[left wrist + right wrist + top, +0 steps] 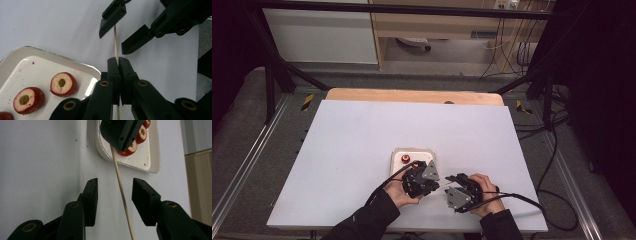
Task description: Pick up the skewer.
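Left gripper (117, 62), jaws pressed together on a thin wooden skewer (115, 41) just beside the white tray (82, 68) of red fruit slices (63, 84); right gripper (115, 195), jaws spread with the skewer passing between them, untouched. By its look the skewer is very light, stiff yet easily snapped, and smooth enough to slip. A second hold close to the first, squarely across the shaft, would probably limit bending.
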A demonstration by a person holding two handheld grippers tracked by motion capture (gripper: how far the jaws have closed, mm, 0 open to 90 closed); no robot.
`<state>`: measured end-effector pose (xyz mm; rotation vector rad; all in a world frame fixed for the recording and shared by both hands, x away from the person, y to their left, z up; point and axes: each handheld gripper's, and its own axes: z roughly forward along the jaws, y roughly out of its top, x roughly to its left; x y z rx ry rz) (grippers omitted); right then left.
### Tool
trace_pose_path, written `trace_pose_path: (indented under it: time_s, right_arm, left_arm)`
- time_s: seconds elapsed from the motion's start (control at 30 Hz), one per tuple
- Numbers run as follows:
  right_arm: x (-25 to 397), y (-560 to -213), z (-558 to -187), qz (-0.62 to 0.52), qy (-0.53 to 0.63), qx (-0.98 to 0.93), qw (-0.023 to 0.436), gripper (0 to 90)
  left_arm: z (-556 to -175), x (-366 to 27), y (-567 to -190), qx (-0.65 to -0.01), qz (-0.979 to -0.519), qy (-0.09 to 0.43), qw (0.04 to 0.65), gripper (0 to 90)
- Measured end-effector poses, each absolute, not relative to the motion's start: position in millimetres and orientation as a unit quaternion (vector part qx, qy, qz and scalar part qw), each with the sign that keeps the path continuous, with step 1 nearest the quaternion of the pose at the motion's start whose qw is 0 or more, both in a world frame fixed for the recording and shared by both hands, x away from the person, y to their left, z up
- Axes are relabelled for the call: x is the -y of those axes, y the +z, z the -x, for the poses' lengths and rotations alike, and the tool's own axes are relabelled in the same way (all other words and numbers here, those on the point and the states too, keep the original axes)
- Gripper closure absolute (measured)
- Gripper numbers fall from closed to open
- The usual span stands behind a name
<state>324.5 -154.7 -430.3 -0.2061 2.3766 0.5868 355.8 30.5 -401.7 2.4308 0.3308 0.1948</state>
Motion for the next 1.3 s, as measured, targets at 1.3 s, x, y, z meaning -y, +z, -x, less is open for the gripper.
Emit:
trace_pose_path:
  time_s: [1.3]
  right_arm:
    - [153.6,-432.0,-324.2,0.147,0.156,-0.916,0.341,88.7]
  left_arm:
    - [-357.3,-16.3,-406.7,-0.128,-0.942,0.067,0.303,80.4]
